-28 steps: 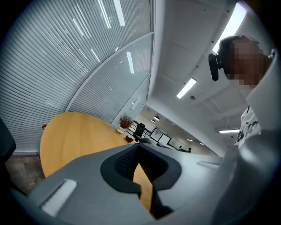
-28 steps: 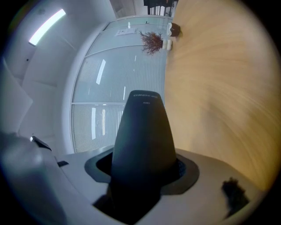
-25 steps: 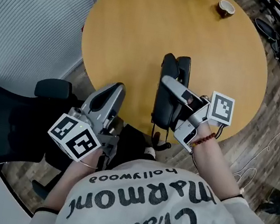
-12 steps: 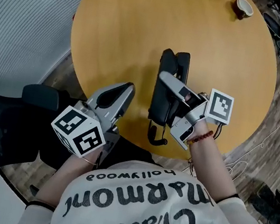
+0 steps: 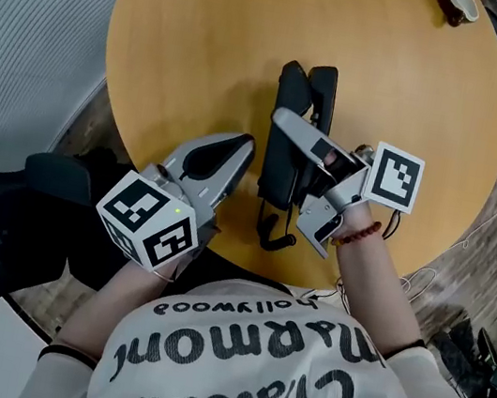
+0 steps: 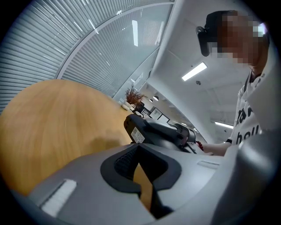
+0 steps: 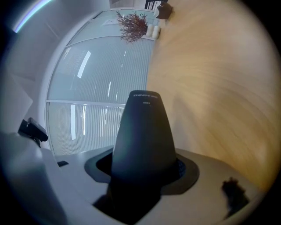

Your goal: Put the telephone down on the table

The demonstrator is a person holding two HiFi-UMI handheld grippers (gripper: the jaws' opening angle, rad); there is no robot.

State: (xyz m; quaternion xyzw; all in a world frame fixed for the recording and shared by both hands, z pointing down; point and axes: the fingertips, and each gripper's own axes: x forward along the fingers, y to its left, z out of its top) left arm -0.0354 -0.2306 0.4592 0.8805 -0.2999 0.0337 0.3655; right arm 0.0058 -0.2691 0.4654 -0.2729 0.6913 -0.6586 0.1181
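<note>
A black telephone (image 5: 297, 83) with its handset on hangs over the near part of the round wooden table (image 5: 209, 43). My right gripper (image 5: 282, 125) is shut on it, one grey jaw lying across its top. A loop of cord (image 5: 271, 235) dangles off its near end. Whether its base touches the wood I cannot tell. In the right gripper view the telephone (image 7: 142, 136) fills the space between the jaws. My left gripper (image 5: 212, 163) sits to the telephone's left at the table's edge, shut and holding nothing. From the left gripper view the telephone (image 6: 158, 132) shows just beyond the left gripper (image 6: 142, 171).
A small cup (image 5: 459, 4) stands at the table's far right edge. A black office chair (image 5: 4, 236) is at my lower left, beside a wall of blinds (image 5: 29, 40). Cables lie on the wooden floor (image 5: 479, 243) to the right.
Both grippers have moved forward and down over the table. The telephone went with the right gripper and sits farther in from the near edge. The left gripper has left the chair side.
</note>
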